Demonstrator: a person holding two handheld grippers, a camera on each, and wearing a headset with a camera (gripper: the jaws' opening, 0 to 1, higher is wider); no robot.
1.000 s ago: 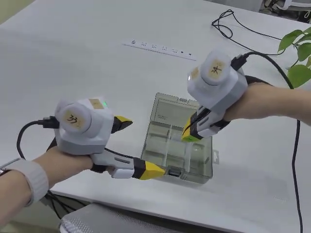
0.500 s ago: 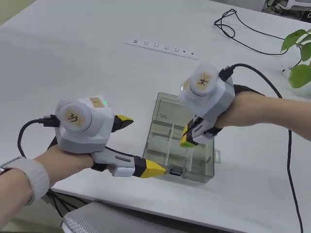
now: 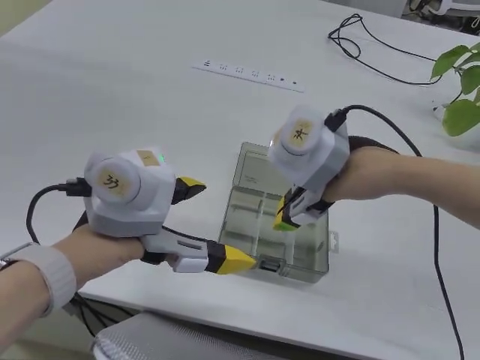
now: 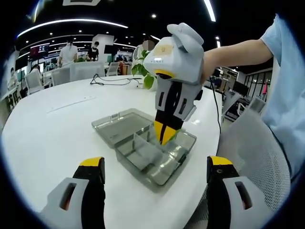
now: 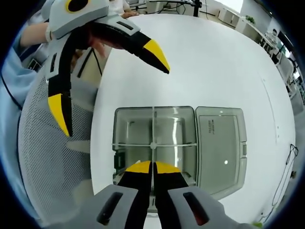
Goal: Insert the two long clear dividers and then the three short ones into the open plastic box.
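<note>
The clear plastic box lies open near the table's front edge, its lid folded flat on the far side. My right gripper hangs over the box, pointing down, shut on a thin clear divider that runs edge-on across the box. One clear divider crosses it inside the box. My left gripper stands open just left of the box, with nothing between its jaws. In the left gripper view, the right gripper dips into the box beyond the open left gripper.
A white power strip lies farther back on the white table. A black cable and a green plant are at the back right. A mesh chair sits below the table's front edge. People stand in the room's background.
My right gripper has shifted left and slightly lower over the box with the divider in it. The left gripper has stayed in place, open.
</note>
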